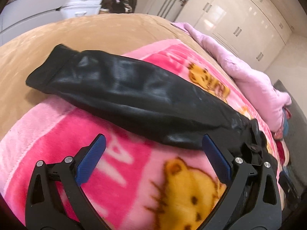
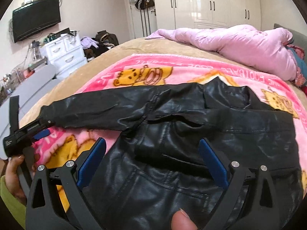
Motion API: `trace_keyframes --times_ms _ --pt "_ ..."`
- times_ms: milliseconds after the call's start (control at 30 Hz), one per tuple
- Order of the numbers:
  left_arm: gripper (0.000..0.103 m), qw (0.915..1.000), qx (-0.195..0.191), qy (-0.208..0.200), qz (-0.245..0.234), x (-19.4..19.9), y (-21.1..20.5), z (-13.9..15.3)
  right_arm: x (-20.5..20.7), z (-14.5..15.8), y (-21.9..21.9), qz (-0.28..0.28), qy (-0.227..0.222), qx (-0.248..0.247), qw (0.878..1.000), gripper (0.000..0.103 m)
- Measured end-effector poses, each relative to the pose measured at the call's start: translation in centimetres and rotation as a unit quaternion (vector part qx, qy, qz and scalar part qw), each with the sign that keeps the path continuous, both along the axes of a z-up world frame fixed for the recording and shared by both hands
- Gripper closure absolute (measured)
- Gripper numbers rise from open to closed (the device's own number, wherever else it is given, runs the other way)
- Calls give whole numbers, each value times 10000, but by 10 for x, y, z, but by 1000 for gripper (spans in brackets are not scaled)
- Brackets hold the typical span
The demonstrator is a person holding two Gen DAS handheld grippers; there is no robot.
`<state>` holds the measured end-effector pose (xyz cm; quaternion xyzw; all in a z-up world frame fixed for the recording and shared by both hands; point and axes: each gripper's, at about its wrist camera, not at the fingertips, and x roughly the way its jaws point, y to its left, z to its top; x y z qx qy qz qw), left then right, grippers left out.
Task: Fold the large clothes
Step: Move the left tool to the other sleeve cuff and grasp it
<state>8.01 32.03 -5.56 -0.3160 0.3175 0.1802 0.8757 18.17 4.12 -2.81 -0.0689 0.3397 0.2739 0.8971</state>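
Bed [image 2: 134, 46] and pink blanket [image 2: 172, 67] carry a black leather jacket [image 2: 172, 172] lying flat, its body under the right gripper [image 2: 151, 159] and one sleeve [image 1: 124, 92] stretched sideways in front of the left gripper [image 1: 153, 153]; both grippers have their jaws spread wide, gripping nothing. Jacket leather looks heavy, fairly stiff and glossy, so I judge it will hold broad creases but slide between smooth pads and spring back from a fold. Best holds seem the thinner edges: the sleeve's cuff [image 1: 46, 65] for the left, the shoulder seam [image 2: 145, 113] or collar [image 2: 230, 94] for the right.
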Motion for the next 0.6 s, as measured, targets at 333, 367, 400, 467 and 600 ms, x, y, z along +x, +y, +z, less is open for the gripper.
trace_keyframes --times_ms 333,367,400,467,600 --pt "9 9988 -243 -137 411 -7 33 -8 5 -7 19 164 122 -92 9997 7" --pt "9 9983 -300 -188 458 -8 37 -8 4 -8 21 188 116 -117 9997 7" --pt "9 9980 -322 -222 494 -8 40 -9 3 -9 23 214 118 -143 9996 7" --pt "9 9973 -318 -275 594 -6 48 -10 1 -11 26 257 118 -183 9994 7" --pt "9 9943 -495 -424 841 -2 60 -16 0 -14 23 268 135 -193 9994 7"
